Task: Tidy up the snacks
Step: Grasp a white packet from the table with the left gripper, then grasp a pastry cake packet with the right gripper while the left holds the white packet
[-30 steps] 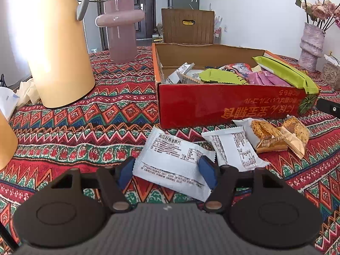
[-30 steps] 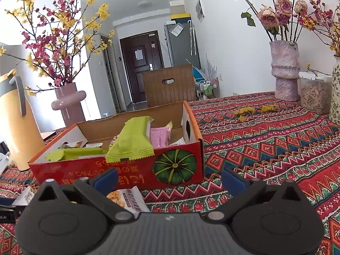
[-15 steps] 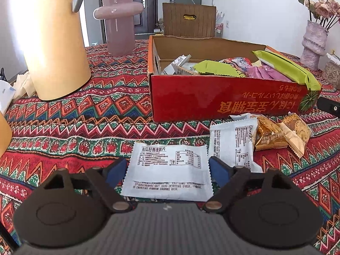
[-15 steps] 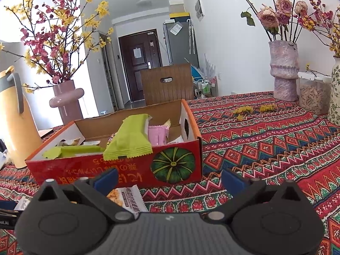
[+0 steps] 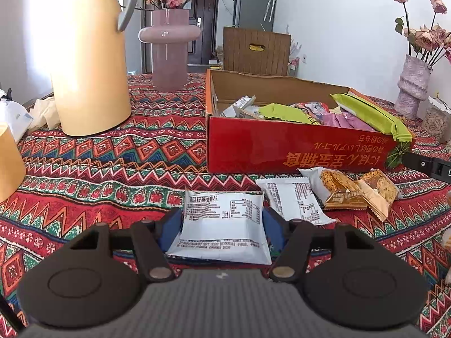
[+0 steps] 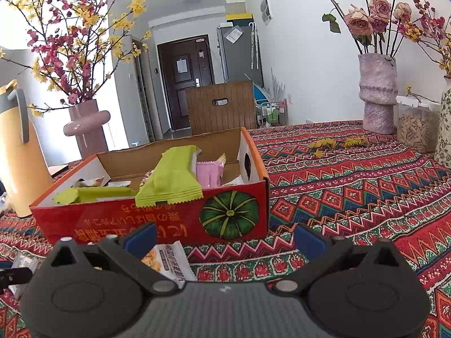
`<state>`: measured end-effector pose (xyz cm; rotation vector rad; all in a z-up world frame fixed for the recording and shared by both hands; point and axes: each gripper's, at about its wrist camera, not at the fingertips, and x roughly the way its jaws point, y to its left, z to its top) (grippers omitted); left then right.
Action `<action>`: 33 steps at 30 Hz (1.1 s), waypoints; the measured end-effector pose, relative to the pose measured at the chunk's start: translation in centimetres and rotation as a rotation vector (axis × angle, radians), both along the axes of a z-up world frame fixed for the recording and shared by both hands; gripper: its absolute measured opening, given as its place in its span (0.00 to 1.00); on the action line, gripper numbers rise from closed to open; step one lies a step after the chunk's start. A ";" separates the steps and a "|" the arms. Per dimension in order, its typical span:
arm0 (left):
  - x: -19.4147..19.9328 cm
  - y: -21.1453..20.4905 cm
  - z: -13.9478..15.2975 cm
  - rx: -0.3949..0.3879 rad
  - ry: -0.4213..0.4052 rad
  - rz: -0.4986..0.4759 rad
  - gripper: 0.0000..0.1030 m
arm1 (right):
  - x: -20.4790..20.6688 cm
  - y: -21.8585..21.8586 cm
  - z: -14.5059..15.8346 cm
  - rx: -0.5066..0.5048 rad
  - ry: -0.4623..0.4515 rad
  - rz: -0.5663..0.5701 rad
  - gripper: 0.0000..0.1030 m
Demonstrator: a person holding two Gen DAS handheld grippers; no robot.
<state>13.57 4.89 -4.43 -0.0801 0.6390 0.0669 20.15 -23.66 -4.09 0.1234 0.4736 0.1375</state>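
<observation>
Our left tongs (image 5: pixel 222 222) pinch the white packet (image 5: pixel 222 219)
It looks light, soft and crinkly, so we grip its side edges; our right tongs (image 6: pixel 224 238) gape, holding nothing.

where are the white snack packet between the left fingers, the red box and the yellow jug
white snack packet (image 5: pixel 222 219): left wrist view, middle of its printed face.
red box (image 5: pixel 282 148): left wrist view, bare red front wall.
yellow jug (image 5: pixel 90 64): left wrist view, middle of its body.
</observation>
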 end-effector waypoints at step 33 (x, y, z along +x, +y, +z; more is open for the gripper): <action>-0.5 0.9 0.0 -0.052 -0.045 0.018 0.63 | 2.5 7.2 -1.4 -0.220 0.189 0.246 0.61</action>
